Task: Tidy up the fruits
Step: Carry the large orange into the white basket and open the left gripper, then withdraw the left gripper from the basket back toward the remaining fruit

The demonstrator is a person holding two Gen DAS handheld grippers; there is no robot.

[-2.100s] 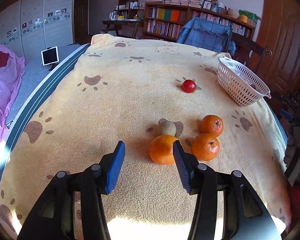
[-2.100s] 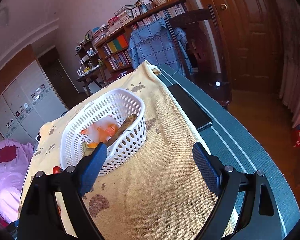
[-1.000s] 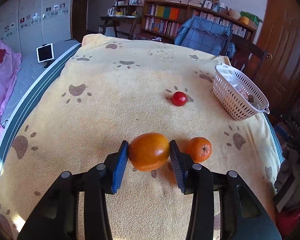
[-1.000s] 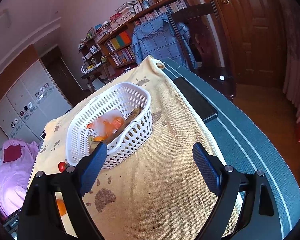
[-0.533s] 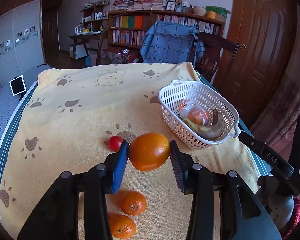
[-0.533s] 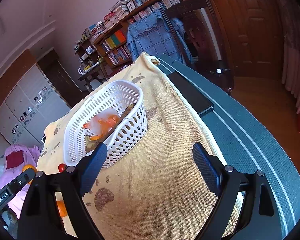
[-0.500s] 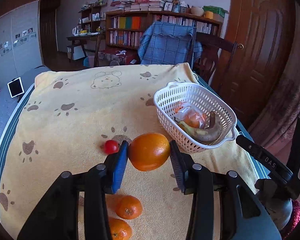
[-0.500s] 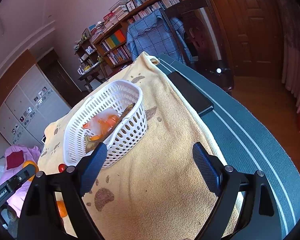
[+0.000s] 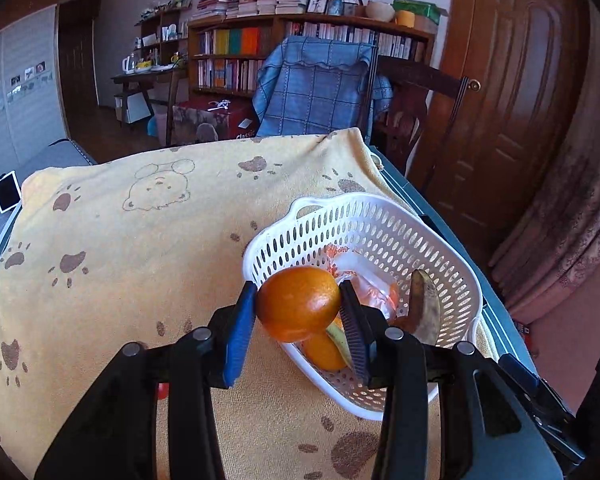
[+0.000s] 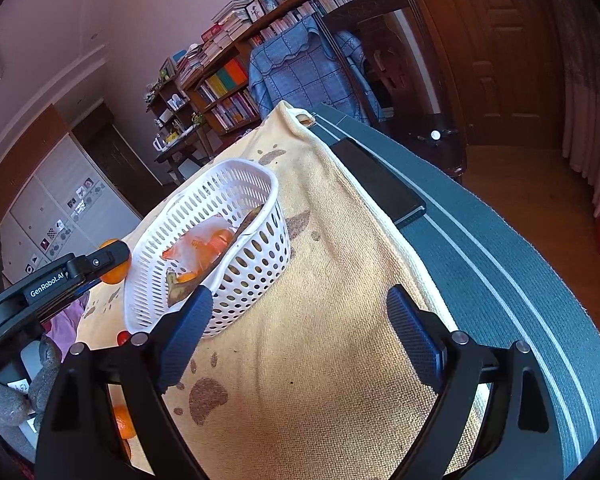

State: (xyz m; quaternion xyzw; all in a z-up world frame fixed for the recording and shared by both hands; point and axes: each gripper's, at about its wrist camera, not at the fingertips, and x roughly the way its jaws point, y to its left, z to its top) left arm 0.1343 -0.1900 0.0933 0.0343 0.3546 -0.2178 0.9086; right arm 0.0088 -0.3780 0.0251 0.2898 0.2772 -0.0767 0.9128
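My left gripper (image 9: pixel 298 312) is shut on a big orange (image 9: pixel 298 304) and holds it in the air at the near left rim of the white basket (image 9: pixel 380 216). In the basket lie a browned banana (image 9: pixel 422 308), another orange (image 9: pixel 324 354) and a clear bag (image 9: pixel 360 280) of orange pieces. In the right wrist view, the left gripper (image 10: pixel 112 258) with its orange (image 10: pixel 114 270) hangs at the left side of the basket (image 10: pixel 252 276). My right gripper (image 10: pixel 298 308) stands open over bare cloth just right of the basket, with nothing between its fingers.
A yellow paw-print cloth (image 9: pixel 140 240) covers the table. A small red tomato (image 10: pixel 122 336) and a mandarin (image 10: pixel 122 420) lie on it left of the basket. A black flat device (image 10: pixel 380 188) lies on the grey table edge (image 10: pixel 500 260). A chair with a blue cover (image 9: pixel 320 88) stands behind.
My left gripper has carried the orange up from the cloth and across to the right, from beside the mandarins to the basket's rim. The right gripper has stayed in place, still open.
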